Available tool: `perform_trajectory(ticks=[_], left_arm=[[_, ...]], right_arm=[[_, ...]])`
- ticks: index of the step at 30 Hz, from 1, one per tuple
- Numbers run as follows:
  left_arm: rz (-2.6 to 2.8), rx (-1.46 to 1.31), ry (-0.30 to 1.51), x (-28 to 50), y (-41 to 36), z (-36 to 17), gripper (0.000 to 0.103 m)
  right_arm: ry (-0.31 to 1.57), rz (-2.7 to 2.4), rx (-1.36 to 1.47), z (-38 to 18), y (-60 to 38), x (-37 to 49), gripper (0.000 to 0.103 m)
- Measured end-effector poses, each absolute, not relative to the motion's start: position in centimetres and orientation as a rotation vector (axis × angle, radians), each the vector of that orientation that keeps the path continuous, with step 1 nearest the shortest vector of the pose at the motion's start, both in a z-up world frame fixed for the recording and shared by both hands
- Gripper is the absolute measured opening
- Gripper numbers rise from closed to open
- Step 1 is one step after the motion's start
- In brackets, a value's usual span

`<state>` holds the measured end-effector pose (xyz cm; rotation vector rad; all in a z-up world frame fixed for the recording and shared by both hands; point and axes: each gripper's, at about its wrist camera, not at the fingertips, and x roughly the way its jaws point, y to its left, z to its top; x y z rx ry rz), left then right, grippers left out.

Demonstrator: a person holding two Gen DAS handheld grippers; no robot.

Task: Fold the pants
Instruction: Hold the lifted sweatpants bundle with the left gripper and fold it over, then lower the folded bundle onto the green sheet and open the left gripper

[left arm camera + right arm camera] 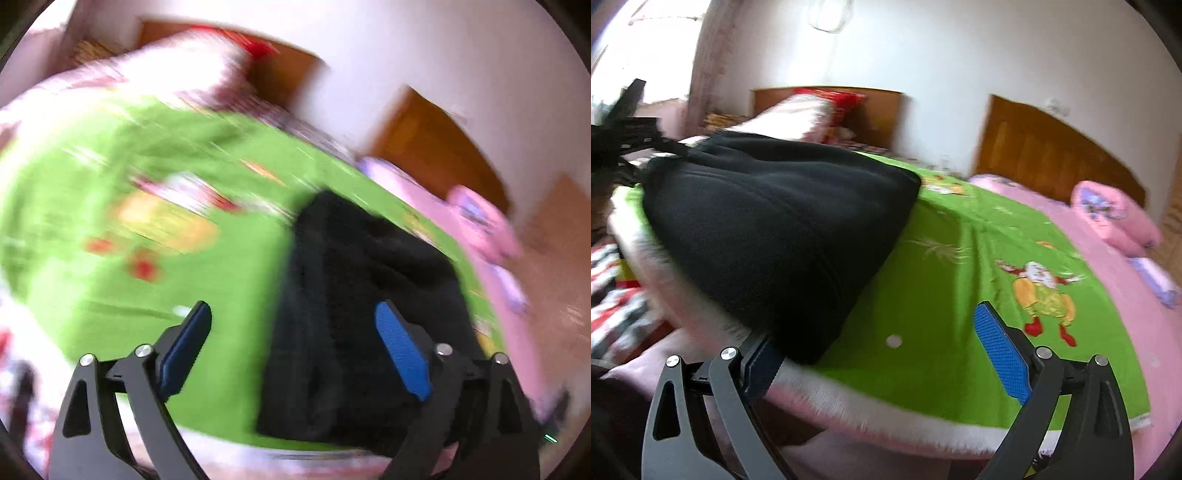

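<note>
The black pants (768, 236) lie folded into a thick bundle on the green blanket (960, 295) at the near edge of the bed. In the blurred left wrist view the pants (354, 302) lie under and ahead of my left gripper (291, 314), which is open with nothing between its blue pads. My right gripper (875, 328) is open too; the bundle's near corner overlaps its left finger (761, 365), and its right finger (1001, 354) is over bare blanket. The left gripper's black frame (624, 122) shows at the bundle's far left end.
The green blanket has a clown picture (1041, 291) and a white fringe (886, 417). A pink sheet and a pink pillow (1112, 218) lie to the right. Wooden headboards (1052, 151) stand against the white wall. A red and white patterned cloth (613, 295) lies at the left.
</note>
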<state>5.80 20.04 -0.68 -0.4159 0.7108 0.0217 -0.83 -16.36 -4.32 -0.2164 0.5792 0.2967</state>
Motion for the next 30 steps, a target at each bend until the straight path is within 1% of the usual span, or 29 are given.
perform_trajectory(ticks=[2,4,6,8,10,12,14,15,16,19,26,28,30], left_arm=[[0.165,-0.334,0.654,4.0,20.2,1.4,0.091],[0.112,-0.280,0.595,2.6,18.7,3.7,0.091],[-0.007,-0.222,0.570,2.3,15.7,5.2,0.096],[-0.112,-0.125,0.560,2.5,11.7,5.9,0.099],[-0.146,-0.024,0.572,3.0,8.0,5.3,0.099],[-0.146,0.049,0.635,4.2,5.9,3.4,0.099],[-0.140,0.085,0.720,4.9,5.6,0.6,0.099],[-0.114,0.104,0.734,5.1,5.8,-0.4,0.101],[-0.117,0.105,0.719,5.3,6.2,-1.0,0.102],[-0.134,0.082,0.714,5.0,6.9,-1.4,0.102],[-0.123,0.071,0.708,5.3,7.6,-1.6,0.102],[-0.125,0.065,0.711,5.5,7.7,-1.6,0.102],[-0.125,0.062,0.709,5.5,7.7,-1.6,0.102]], right_arm=[[0.565,0.384,-0.151,-3.3,-17.6,-1.9,0.092],[0.530,0.444,-0.076,-1.5,-18.6,-2.2,0.092],[0.474,0.461,-0.051,0.2,-18.3,-1.7,0.092],[0.447,0.475,-0.046,1.2,-17.1,-0.8,0.092],[0.445,0.483,-0.054,1.5,-15.1,0.5,0.092],[0.469,0.510,-0.076,0.8,-13.4,1.5,0.092],[0.521,0.518,-0.135,-0.8,-11.5,2.2,0.091],[0.571,0.517,-0.178,-2.3,-10.6,2.6,0.089],[0.601,0.516,-0.188,-3.3,-10.4,2.8,0.089],[0.598,0.517,-0.167,-4.4,-10.8,2.6,0.090],[0.668,0.554,-0.186,-3.7,-11.3,2.8,0.091],[0.700,0.579,-0.161,-2.2,-12.0,3.6,0.091],[0.665,0.575,-0.144,-0.3,-12.7,4.3,0.091]])
